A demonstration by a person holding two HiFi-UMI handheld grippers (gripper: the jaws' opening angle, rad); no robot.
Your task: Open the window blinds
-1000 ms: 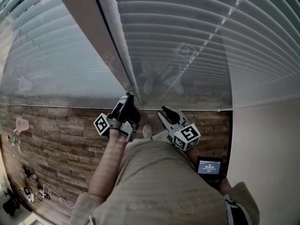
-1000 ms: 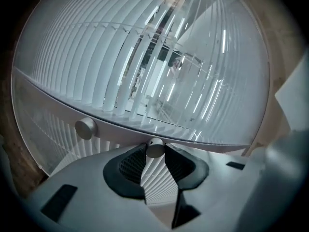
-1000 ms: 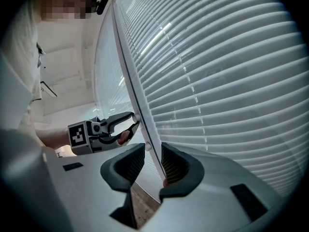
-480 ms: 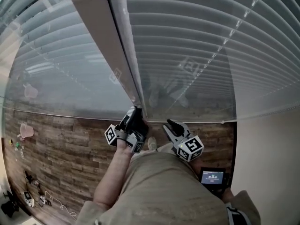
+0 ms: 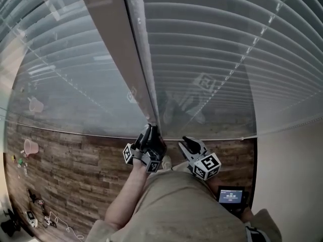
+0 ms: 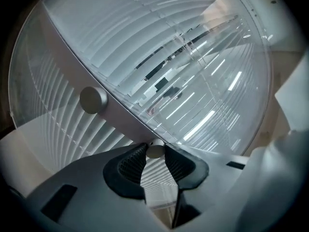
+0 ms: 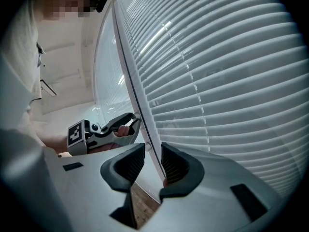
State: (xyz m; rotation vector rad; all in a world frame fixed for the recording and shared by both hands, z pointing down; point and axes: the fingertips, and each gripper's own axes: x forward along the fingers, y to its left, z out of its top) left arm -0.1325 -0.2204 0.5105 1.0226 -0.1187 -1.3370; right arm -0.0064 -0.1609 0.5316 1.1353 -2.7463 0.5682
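Note:
White slatted blinds [image 5: 217, 49] cover the window ahead. A thin pale tilt wand [image 5: 140, 59] hangs beside the grey window post [image 5: 108, 44]. My left gripper [image 5: 151, 131] is shut on the wand's lower end [image 6: 155, 151], a small white round tip pinched between the black pads [image 6: 130, 164]. The right gripper [image 5: 187, 141] hovers just to its right, jaws apart. In the right gripper view its jaws [image 7: 152, 151] stand open with the post's edge running behind the gap, and the left gripper [image 7: 133, 121] shows at the left.
A wood-plank floor [image 5: 70, 175] lies below the window. A small lit screen [image 5: 231, 195] sits at the lower right by a plain wall [image 5: 292, 185]. A pink cup [image 5: 31, 146] and cables [image 5: 43, 218] lie at the far left. A round knob [image 6: 93, 99] sticks out of the post.
The left gripper has rolled about the wand while staying in place. The head view has tilted upward, so both grippers sit lower in the picture. The right gripper has kept still.

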